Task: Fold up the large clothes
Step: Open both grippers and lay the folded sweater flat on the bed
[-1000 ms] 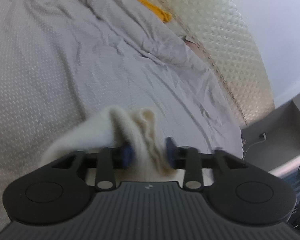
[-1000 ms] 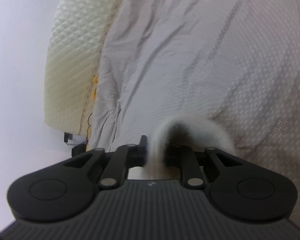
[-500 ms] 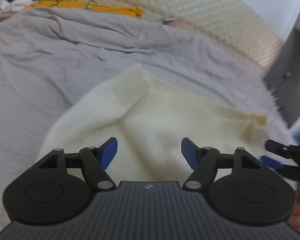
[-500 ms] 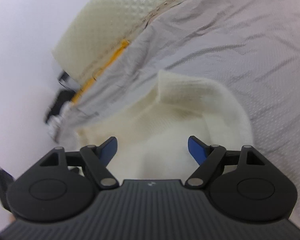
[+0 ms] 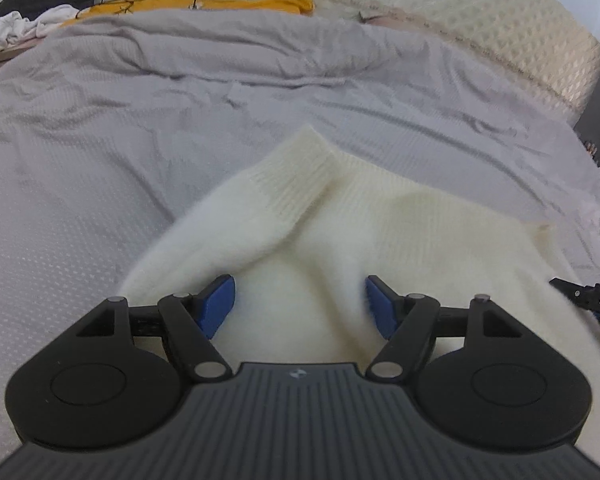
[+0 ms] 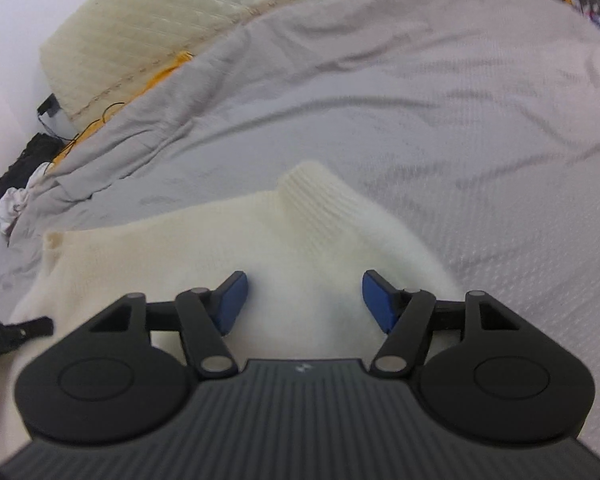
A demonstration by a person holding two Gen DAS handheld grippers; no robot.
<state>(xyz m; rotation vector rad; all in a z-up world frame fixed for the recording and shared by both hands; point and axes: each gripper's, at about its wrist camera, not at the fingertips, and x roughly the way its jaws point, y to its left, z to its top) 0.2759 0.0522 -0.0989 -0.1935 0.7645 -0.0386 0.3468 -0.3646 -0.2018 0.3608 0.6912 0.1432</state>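
A cream knit sweater (image 5: pixel 400 236) lies on the grey bed, one sleeve folded inward with its ribbed cuff (image 5: pixel 296 176) pointing away from me. My left gripper (image 5: pixel 300 304) hovers over that sleeve, open, its blue pads clear of the knit. A black finger (image 5: pixel 576 291) of my right gripper shows at the right edge. In the right wrist view the sweater (image 6: pixel 160 248) and its other ribbed cuff (image 6: pixel 312 196) lie below my right gripper (image 6: pixel 304 300). Its jaws are closing, wide apart, with only fabric beneath them and nothing pinched.
The grey bedspread (image 5: pixel 140 120) is wrinkled and spreads far to each side. A cream quilted headboard (image 5: pixel 440 4) backs it. A yellow cloth with hangers (image 5: pixel 204 4) and a pile of dark and white clothes (image 5: pixel 32 12) lie at the far left.
Both grippers were shut on bunched sweater fabric a second ago. They have let go, opened, rolled level and drawn back; the sleeves now lie folded on the sweater.
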